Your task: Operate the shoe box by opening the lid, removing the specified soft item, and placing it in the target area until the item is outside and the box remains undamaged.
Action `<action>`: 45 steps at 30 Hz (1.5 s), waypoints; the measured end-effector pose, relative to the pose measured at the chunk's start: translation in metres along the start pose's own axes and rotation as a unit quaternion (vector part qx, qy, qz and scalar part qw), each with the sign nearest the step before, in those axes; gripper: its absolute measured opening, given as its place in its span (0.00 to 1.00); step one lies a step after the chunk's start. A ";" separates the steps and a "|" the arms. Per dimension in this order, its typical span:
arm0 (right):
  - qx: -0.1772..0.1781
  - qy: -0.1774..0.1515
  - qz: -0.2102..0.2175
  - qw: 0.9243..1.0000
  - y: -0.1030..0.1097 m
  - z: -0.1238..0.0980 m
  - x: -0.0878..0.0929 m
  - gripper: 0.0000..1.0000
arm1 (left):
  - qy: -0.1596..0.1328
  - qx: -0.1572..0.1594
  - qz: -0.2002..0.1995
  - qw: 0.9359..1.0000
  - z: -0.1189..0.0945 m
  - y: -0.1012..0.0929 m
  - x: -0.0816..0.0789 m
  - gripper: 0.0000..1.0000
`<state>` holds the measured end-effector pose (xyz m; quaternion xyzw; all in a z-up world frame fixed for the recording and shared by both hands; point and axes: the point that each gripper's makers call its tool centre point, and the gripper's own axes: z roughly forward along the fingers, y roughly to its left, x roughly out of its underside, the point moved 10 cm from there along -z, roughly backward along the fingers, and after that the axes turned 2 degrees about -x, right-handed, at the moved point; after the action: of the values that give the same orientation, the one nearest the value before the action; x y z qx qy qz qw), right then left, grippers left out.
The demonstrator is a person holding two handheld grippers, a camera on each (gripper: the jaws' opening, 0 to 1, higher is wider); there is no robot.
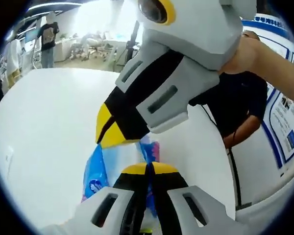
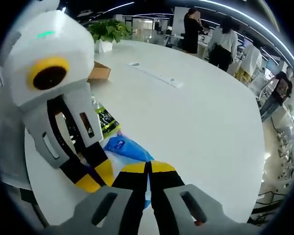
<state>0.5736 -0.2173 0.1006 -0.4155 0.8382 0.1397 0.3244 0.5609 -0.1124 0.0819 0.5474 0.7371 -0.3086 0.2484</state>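
Blue soft packet (image 1: 99,171) pinched (both hand-held grippers).

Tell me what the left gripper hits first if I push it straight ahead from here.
Likely the blue plastic packet its shut jaws already pinch, then the right gripper's yellow tips just beyond. Depth is hard to judge in this fisheye view.

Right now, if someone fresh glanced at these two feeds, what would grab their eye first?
Both yellow-tipped tongs meeting on one blue soft packet over the white table. In the left gripper view the left tongs are shut on it at the bottom while the right tongs come down from above. In the right gripper view the right tongs also look shut on it; a cardboard box and potted plant sit behind.
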 end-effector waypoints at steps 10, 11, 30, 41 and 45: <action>0.009 0.001 -0.001 1.000 0.005 0.000 -0.002 0.04 | 0.004 -0.007 -0.005 1.000 -0.011 -0.005 -0.002 0.07; 0.011 0.000 -0.001 1.000 0.004 0.000 -0.003 0.05 | 0.006 -0.006 -0.002 1.000 -0.011 -0.005 -0.002 0.07; 0.019 -0.030 0.004 0.999 0.022 -0.031 -0.019 0.12 | 0.014 -0.015 0.024 1.000 -0.049 -0.019 -0.003 0.15; 0.032 -0.049 0.000 0.998 0.046 -0.054 -0.028 0.20 | 0.001 -0.034 0.006 0.999 -0.089 -0.033 0.005 0.25; 0.038 -0.052 -0.004 0.998 0.057 -0.058 -0.030 0.22 | 0.000 -0.042 0.012 0.999 -0.101 -0.042 0.007 0.27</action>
<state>0.5175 -0.1937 0.1622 -0.3986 0.8231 0.1281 0.3837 0.5155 -0.0428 0.1538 0.5451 0.7430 -0.2742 0.2748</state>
